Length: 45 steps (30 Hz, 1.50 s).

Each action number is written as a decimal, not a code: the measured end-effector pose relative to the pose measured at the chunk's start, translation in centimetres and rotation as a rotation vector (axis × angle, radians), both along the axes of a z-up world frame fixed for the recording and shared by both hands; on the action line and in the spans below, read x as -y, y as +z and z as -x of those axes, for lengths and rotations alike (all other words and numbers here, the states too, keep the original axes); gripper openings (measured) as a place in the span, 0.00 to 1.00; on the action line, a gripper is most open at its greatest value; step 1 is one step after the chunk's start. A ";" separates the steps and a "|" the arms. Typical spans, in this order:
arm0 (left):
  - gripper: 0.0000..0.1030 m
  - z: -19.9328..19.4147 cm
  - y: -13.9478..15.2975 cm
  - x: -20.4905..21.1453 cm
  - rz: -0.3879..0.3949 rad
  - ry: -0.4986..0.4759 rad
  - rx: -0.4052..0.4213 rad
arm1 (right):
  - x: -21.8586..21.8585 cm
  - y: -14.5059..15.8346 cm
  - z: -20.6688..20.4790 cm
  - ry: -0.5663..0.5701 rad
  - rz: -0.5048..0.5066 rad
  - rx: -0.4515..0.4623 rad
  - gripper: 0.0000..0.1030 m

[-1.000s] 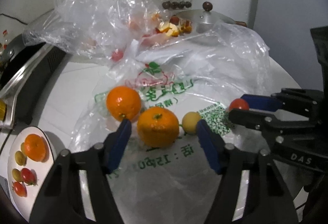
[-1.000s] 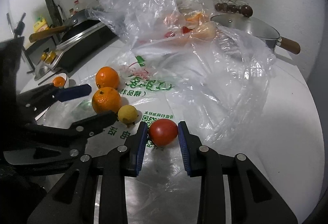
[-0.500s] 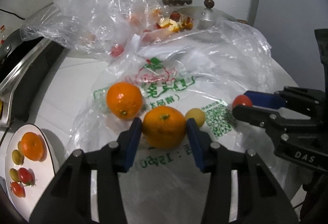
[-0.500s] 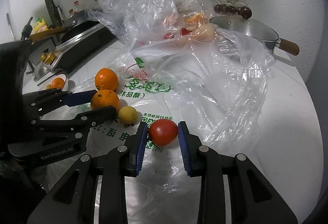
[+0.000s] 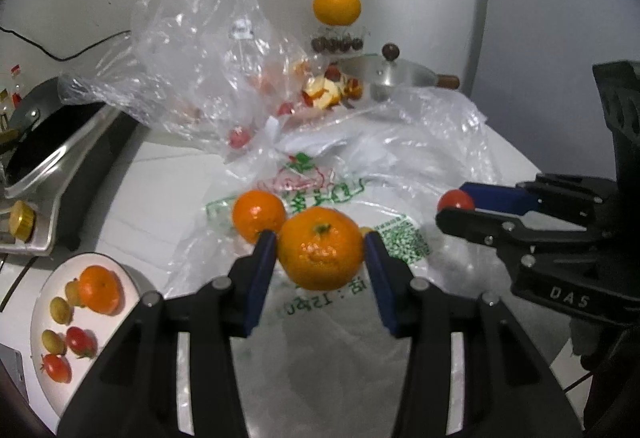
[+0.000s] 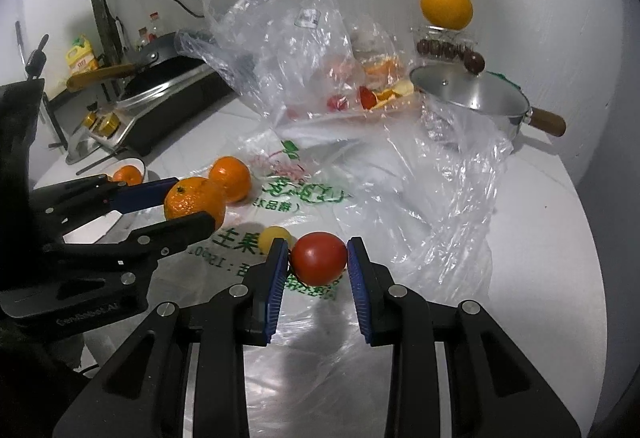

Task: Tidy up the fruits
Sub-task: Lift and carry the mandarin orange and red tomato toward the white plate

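Two fruits gripped, one per gripper, above the printed plastic bag [image 5: 320,322].

Left gripper [image 5: 320,258] clamped on a mandarin [image 5: 320,248]; right gripper [image 6: 318,258] clamped on a tomato [image 6: 319,258]. Second mandarin [image 5: 259,214] and small yellow fruit [image 6: 273,236] lying on the bag. White plate [image 5: 40,314] at left, holding a mandarin, tomatoes and yellow fruits. Steel pot [image 6: 476,97] and crumpled clear bag [image 6: 280,37] behind.

I see both views lit from above, a bit dim and gray. The plastic bags [image 5: 208,49] shine with small white glints. The pot lid [image 6: 468,93] gleams. Soft shadows lie under the fruit. Both pictures bend like a fishbowl, with black corners. The left view looks slightly blurry and grainy.
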State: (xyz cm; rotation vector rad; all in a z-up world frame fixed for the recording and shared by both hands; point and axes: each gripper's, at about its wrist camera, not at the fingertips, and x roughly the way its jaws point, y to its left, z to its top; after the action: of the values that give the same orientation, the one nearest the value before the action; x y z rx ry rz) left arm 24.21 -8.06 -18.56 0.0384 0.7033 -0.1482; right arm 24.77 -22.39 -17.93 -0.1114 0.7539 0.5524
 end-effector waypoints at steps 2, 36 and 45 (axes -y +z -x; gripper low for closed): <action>0.45 0.5 0.6 -0.4 0.004 0.008 0.015 | -0.1 0.5 0.5 -0.002 -0.006 0.010 0.32; 0.45 9.8 6.2 -8.4 0.027 0.051 0.215 | -6.9 7.0 8.1 0.004 0.018 0.208 0.32; 0.45 12.0 7.2 -11.4 0.038 0.078 0.262 | -9.7 8.3 9.5 0.024 0.039 0.254 0.32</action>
State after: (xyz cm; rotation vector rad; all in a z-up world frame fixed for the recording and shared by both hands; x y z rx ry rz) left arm 12.25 3.36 -11.34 -0.0065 0.4392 -0.0794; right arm 15.32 -12.69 -9.59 -0.2233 0.5162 0.5349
